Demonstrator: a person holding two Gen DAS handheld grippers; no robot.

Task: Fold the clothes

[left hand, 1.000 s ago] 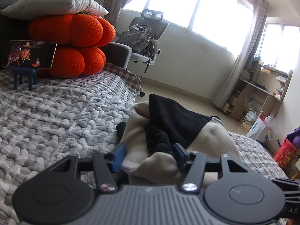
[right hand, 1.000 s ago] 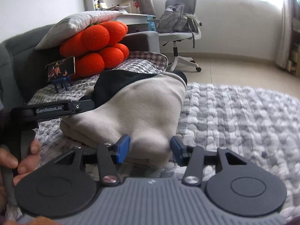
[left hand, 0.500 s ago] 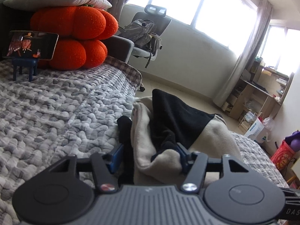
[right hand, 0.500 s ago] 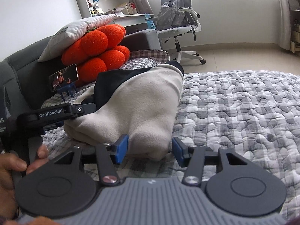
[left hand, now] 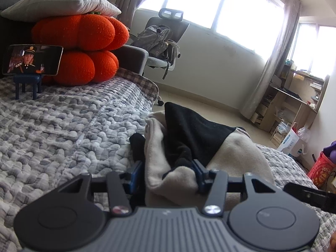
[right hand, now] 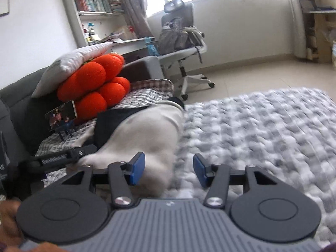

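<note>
A folded cream garment with a black panel [left hand: 237, 153] lies bundled on the grey-and-white quilt [left hand: 63, 130]. My left gripper [left hand: 168, 176] is at its near end. Its jaws are closing, and both blue pads [left hand: 136, 175] press the bunched cream and black cloth between them. In the blurred right wrist view the same garment [right hand: 151, 130] runs away from me. My right gripper [right hand: 168, 169] is open at its other end. The cream cloth sits against that gripper's left pad [right hand: 137, 168], and bare quilt [right hand: 262, 130] shows before the right pad.
Orange pumpkin cushions [left hand: 84, 48] under a white pillow [left hand: 61, 2] stand at the back left. A phone on a blue stand [left hand: 32, 59] is in front of them. Beyond the bed edge are an office chair [left hand: 166, 40], bare floor and a cluttered desk [left hand: 294, 100]. A hand [right hand: 8, 216] shows at lower left.
The left jaws have narrowed onto the bundle. The right gripper has rolled and shifted right, so the garment end now sits off-centre by its left pad.
</note>
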